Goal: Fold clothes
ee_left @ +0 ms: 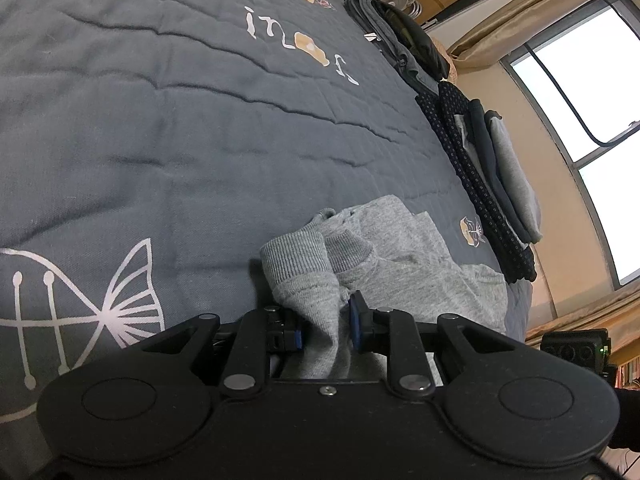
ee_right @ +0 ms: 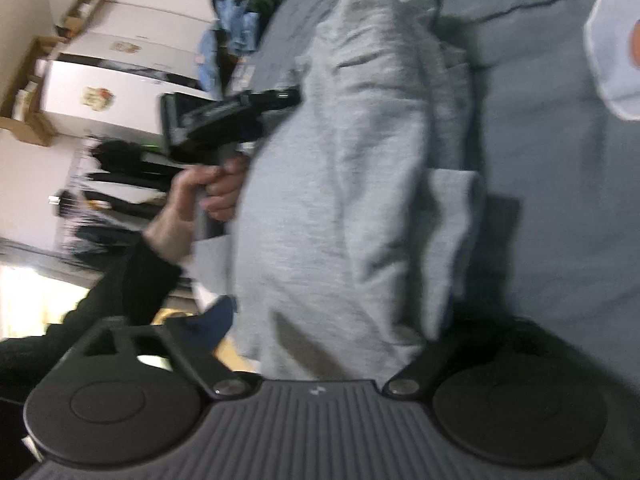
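Left gripper [ee_left: 325, 326] pinches the grey sweater [ee_left: 396, 256]; right gripper's [ee_right: 320, 364] fingers are hidden under cloth. Soft, limp knit: best held at hems or cuffs.

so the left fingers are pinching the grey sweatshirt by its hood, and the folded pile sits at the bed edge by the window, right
Not the hood: the left wrist view shows the left gripper pinching the grey sweatshirt by a ribbed cuff. The folded pile does sit at the bed edge by the window.

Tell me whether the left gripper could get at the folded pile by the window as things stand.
Probably not at once: the left gripper is shut on the grey sweatshirt, so it must let go first. The bedspread between it and the folded pile looks bare.
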Demonstrator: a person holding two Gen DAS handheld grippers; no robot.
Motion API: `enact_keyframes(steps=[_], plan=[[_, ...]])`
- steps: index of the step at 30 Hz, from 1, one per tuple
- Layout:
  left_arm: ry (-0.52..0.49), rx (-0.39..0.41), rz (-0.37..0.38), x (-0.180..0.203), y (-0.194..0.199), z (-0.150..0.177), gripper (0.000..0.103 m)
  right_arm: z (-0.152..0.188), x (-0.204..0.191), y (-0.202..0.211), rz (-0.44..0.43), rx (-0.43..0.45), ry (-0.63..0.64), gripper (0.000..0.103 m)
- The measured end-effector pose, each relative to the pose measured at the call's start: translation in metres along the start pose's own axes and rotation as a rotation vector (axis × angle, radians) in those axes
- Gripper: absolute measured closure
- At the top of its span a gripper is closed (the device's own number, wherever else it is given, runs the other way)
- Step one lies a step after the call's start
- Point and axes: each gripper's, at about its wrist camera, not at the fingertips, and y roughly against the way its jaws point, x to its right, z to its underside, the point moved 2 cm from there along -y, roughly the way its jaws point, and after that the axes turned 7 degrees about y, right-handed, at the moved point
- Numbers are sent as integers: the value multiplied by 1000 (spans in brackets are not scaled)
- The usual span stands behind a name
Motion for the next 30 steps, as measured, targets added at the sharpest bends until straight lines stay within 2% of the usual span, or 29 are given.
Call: enact_keyframes(steps=[1,2,6,11,18,24,30], plan=[[0,0,0,0,0,0,80,0,3,1,47,-4,-2,72],[1,0,0,0,0,0,80,1,5,2,46,-7,-12,78],[2,-1,-2,1,1,0,80,0,4,3,49,-10,-5,87],[-5,14,-5,6,5,0,82,0,-11,6,70,-2,66,90],[-65,53,-5,31,25,-4,86,-2,-20,10,49,9,54,90],[-133,65,-17,70,40,-5,87,-3,-30,12,27,18,77,90],[-193,91,-24,116,54,0,87,1,-41,31,21,48,107,90]])
